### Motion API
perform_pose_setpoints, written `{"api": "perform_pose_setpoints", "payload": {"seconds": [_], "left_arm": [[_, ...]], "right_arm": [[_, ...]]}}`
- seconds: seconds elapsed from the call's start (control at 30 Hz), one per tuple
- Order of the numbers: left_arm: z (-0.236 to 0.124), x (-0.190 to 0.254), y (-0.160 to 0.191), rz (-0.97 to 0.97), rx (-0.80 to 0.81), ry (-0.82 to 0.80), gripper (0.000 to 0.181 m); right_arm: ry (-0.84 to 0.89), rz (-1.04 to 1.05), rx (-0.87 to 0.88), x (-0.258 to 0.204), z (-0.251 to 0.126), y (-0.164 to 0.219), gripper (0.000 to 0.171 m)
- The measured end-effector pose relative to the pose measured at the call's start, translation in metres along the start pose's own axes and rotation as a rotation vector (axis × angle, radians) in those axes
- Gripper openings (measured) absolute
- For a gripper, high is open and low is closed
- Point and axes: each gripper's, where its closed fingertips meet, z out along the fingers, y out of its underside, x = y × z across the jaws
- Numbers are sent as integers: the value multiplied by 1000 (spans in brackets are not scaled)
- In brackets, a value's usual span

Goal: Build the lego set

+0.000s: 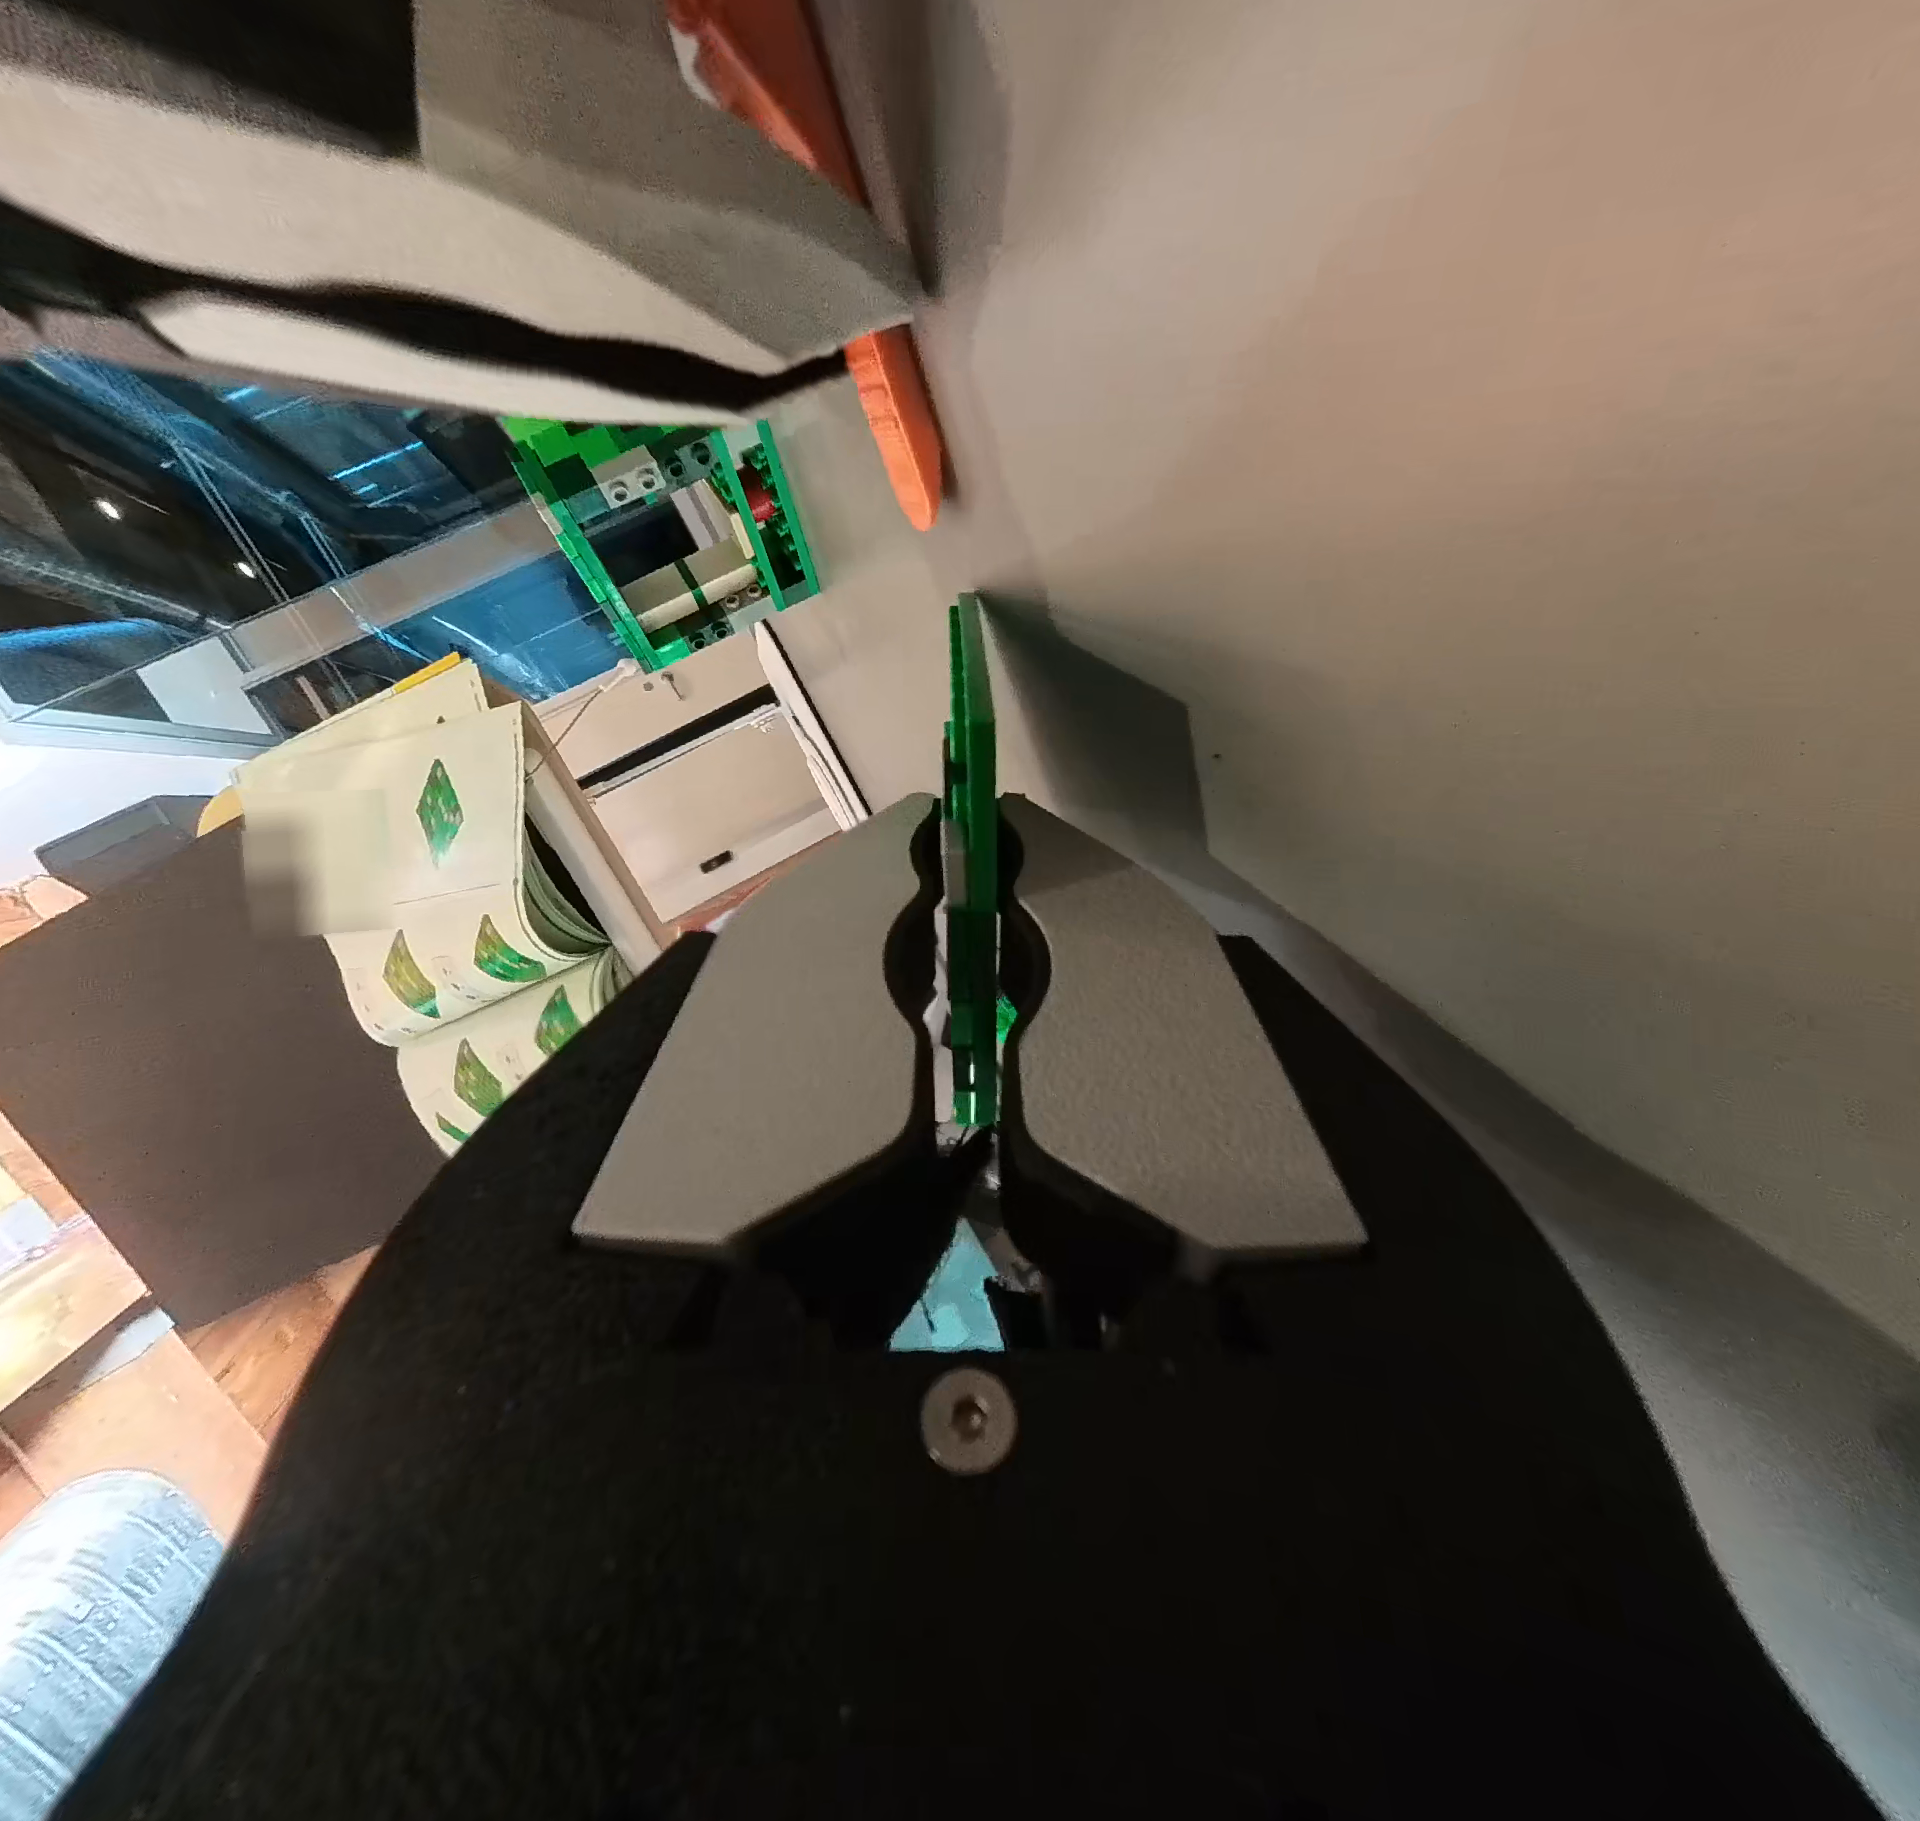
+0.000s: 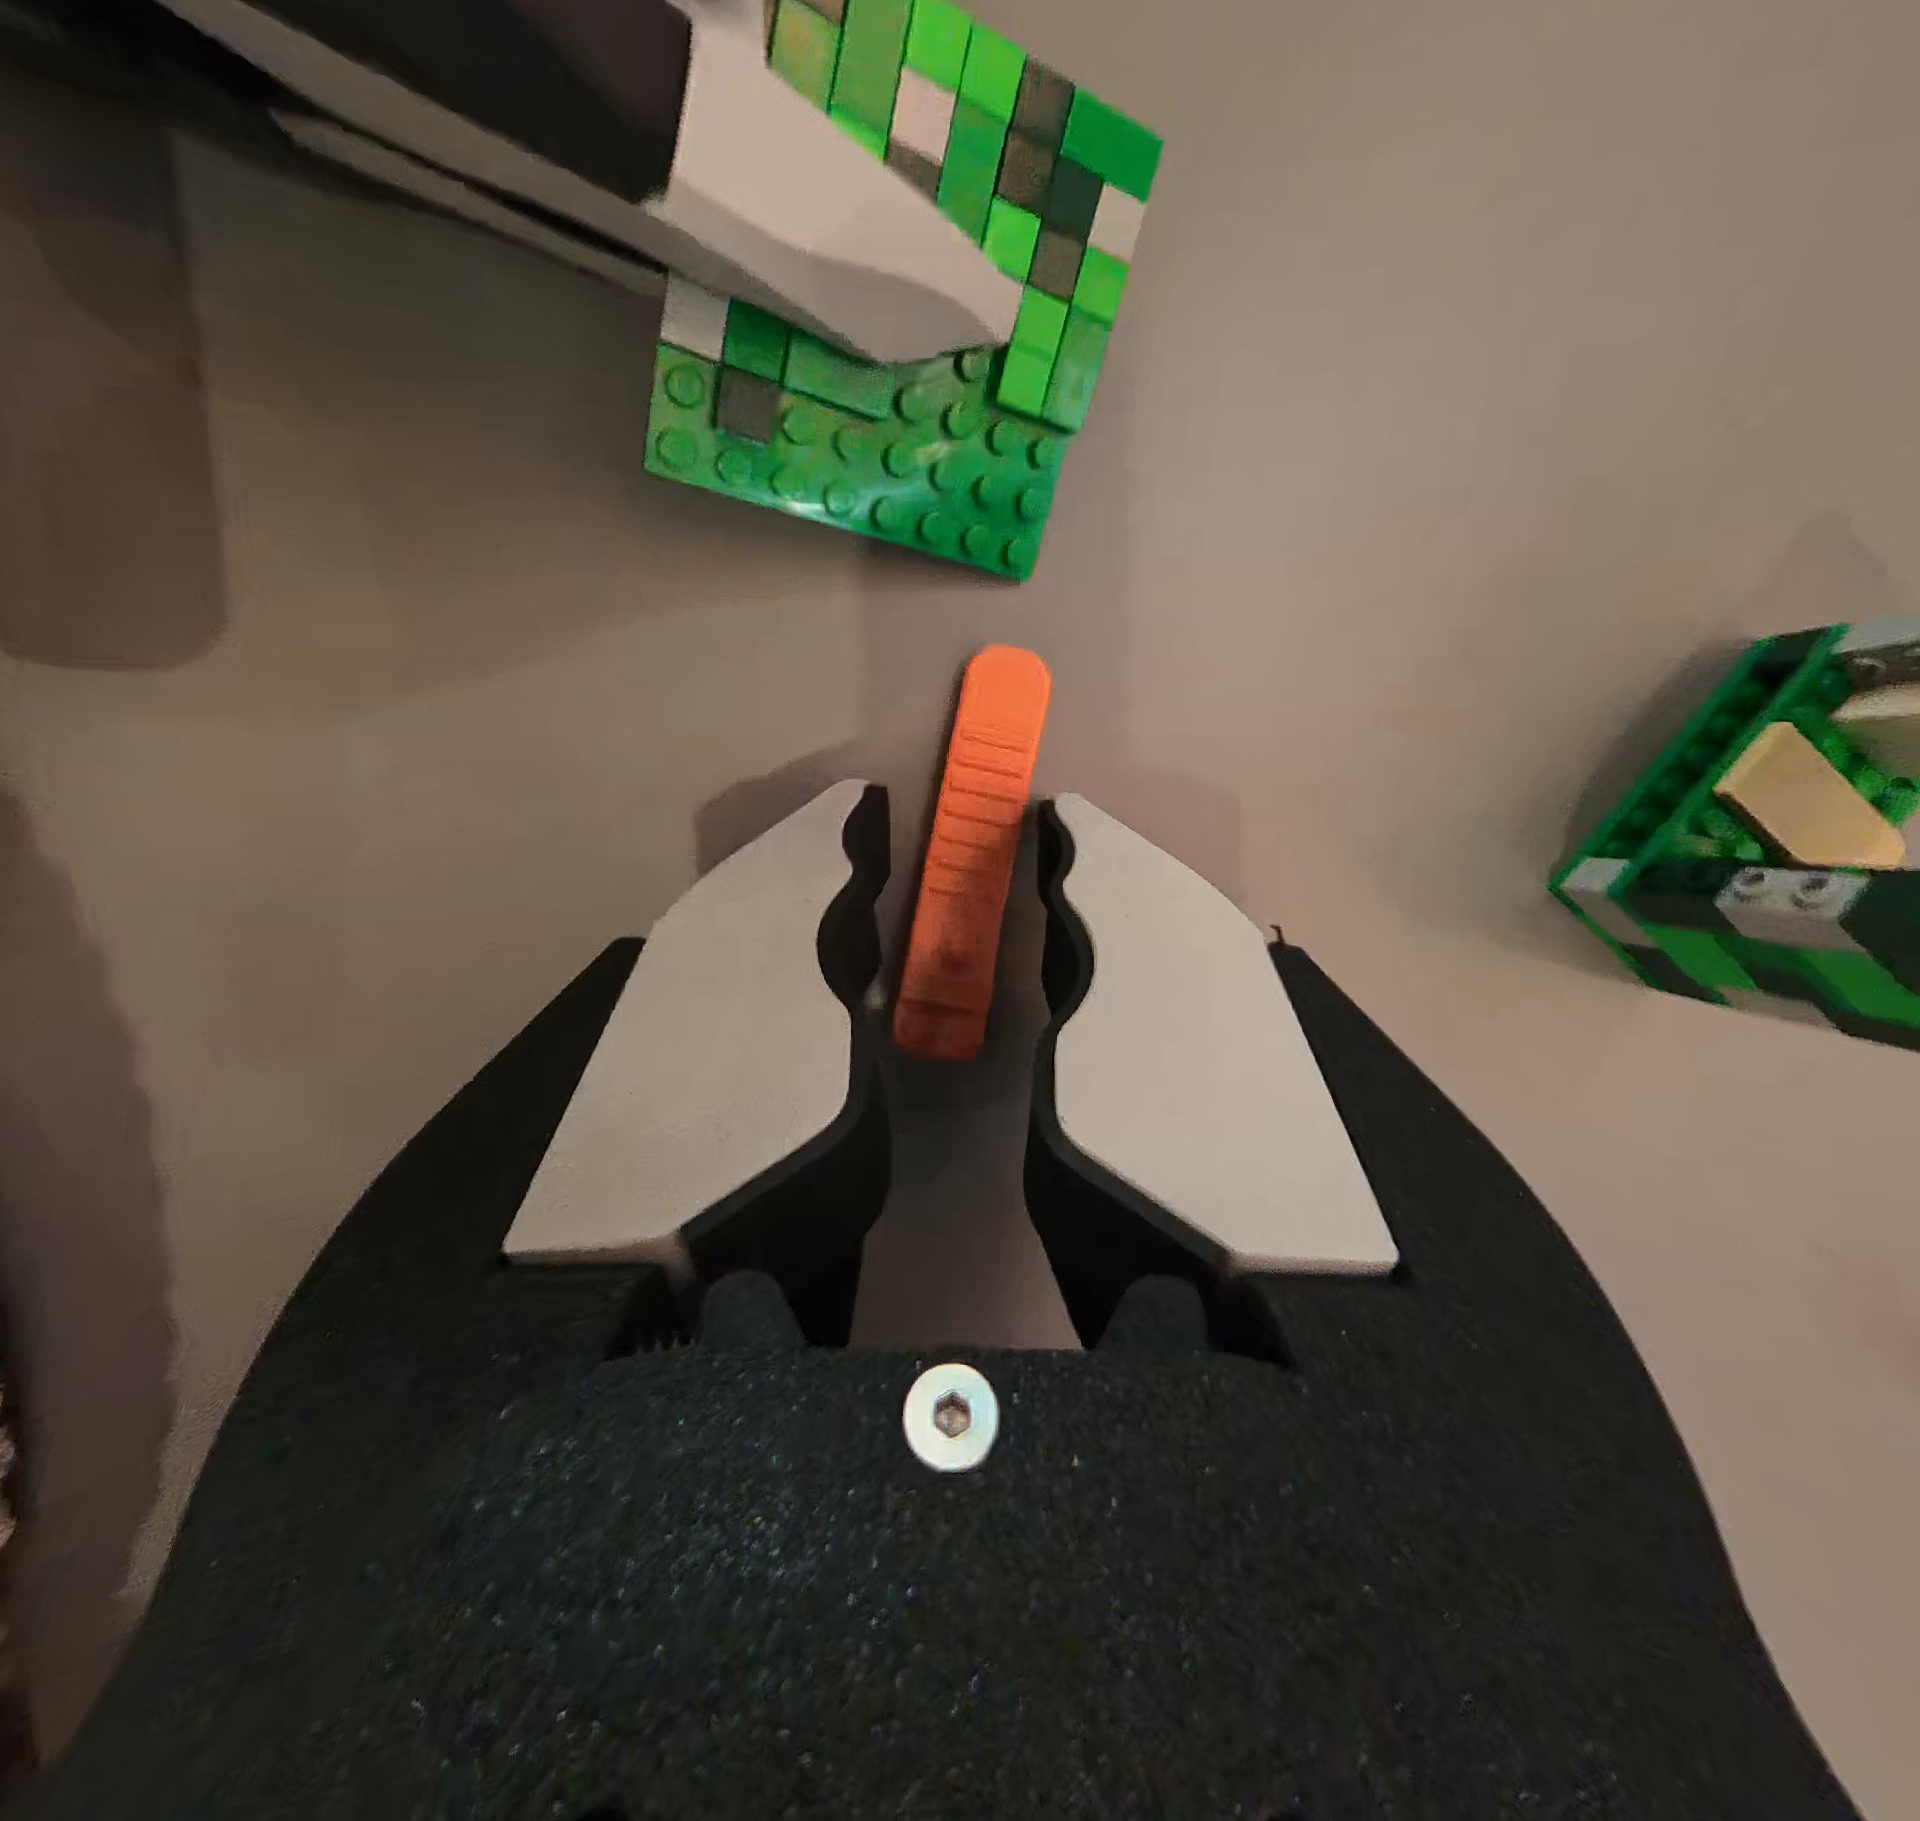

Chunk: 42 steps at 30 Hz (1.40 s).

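Note:
My left gripper [image 1: 971,815] is shut on a green Lego plate [image 1: 971,691], seen edge-on against the grey table. In the right wrist view this plate [image 2: 883,483] is partly covered with green, grey and white tiles, and the left gripper [image 2: 987,317] clamps it from the upper left. My right gripper [image 2: 961,800] is closed around an orange brick separator [image 2: 977,732] that sticks out past its fingertips, pointing toward the plate with a gap between them. The left wrist view shows the right gripper [image 1: 904,296] with the separator's tip [image 1: 904,441].
A partly built green Lego block [image 2: 1766,836] stands on the grey table [image 2: 1455,317] to the right; it also shows in the left wrist view [image 1: 675,524]. An open instruction booklet [image 1: 436,867] lies beyond the table's edge.

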Motion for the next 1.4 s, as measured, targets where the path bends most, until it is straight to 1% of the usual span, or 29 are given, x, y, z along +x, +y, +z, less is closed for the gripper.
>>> {"api": "perform_pose_setpoints", "payload": {"seconds": [0.03,0.07,0.1,0.17,0.23,0.33,0.5,0.67,0.8,1.03,1.13,1.27,1.4], "left_arm": [[0,0,0,2,1,-2,6],[0,0,0,5,3,-5,6],[0,-1,-1,8,8,-9,6],[-1,-1,-2,19,20,-18,5],[-2,-2,-4,46,30,-35,6],[-4,-4,-5,113,35,-70,6],[-6,-6,-8,209,25,-112,6],[-8,-7,-10,270,19,-139,5],[-8,-7,-12,273,24,-140,6],[-8,-6,-14,269,9,-122,6],[-9,-5,-13,269,-1,-115,5],[-6,-3,-8,247,-32,-90,6],[-5,-3,-7,222,-38,-78,6]], "right_arm": [[-24,2,-17,-1,1,-1,25],[-58,7,-31,-4,2,-2,17],[-71,-1,-43,-3,2,-3,15],[-107,2,-83,-3,2,-3,15],[-130,24,-45,0,1,-11,15],[-228,122,7,-4,-1,-24,15],[-337,195,0,-13,3,-27,15],[-390,223,-31,-14,2,-29,15],[-409,224,-98,-14,2,-27,14],[-397,149,-214,-15,2,-26,14],[-379,155,-182,-14,3,-28,14],[-338,219,-58,-11,6,-32,14],[-319,273,31,-11,6,-33,14]]}}
